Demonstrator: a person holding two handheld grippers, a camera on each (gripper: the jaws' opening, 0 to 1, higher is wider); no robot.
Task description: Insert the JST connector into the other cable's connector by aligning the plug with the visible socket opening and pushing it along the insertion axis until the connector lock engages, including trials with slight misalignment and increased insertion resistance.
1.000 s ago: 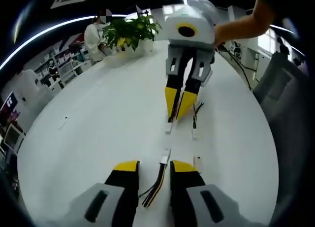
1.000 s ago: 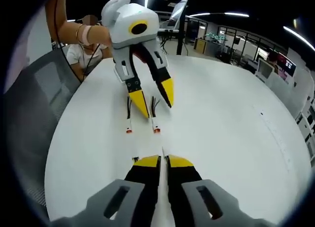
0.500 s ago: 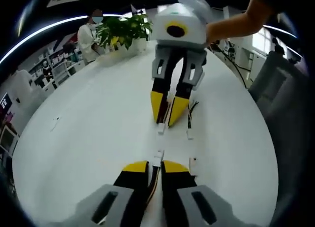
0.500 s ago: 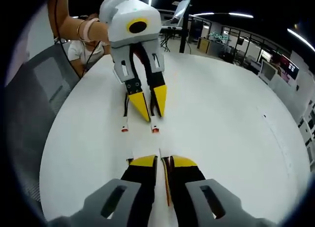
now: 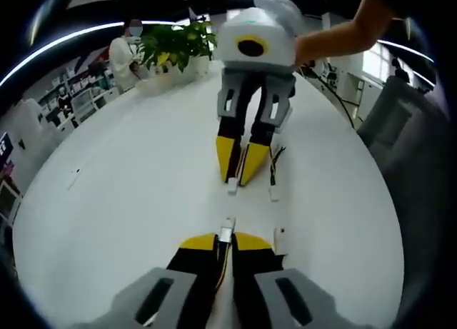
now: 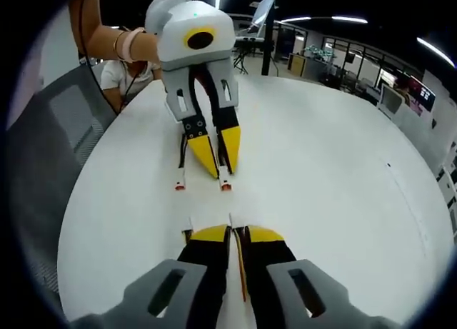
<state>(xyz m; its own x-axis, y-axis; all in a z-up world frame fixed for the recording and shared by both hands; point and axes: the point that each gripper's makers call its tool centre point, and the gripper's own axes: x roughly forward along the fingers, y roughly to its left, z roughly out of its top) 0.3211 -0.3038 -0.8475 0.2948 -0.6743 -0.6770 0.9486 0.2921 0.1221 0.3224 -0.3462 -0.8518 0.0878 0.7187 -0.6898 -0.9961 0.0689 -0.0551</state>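
Gripping opposing connector ends: left gripper (image 5: pixel 226 238) clenched on white connector (image 5: pixel 226 233), right gripper (image 6: pixel 234 232) clenched on its cable (image 6: pixel 242 272). Risking jam or bent pins through slight misalignment.

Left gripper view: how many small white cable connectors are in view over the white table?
4 white connectors: one between the left gripper's closed jaws, one lying just beside them, one at the right gripper's tips, one loose beside that. Others may be hidden.

Bright overhead strip lights (image 5: pixel 71 40) glare softly on the white table (image 6: pixel 321 165); fisheye edges bend.
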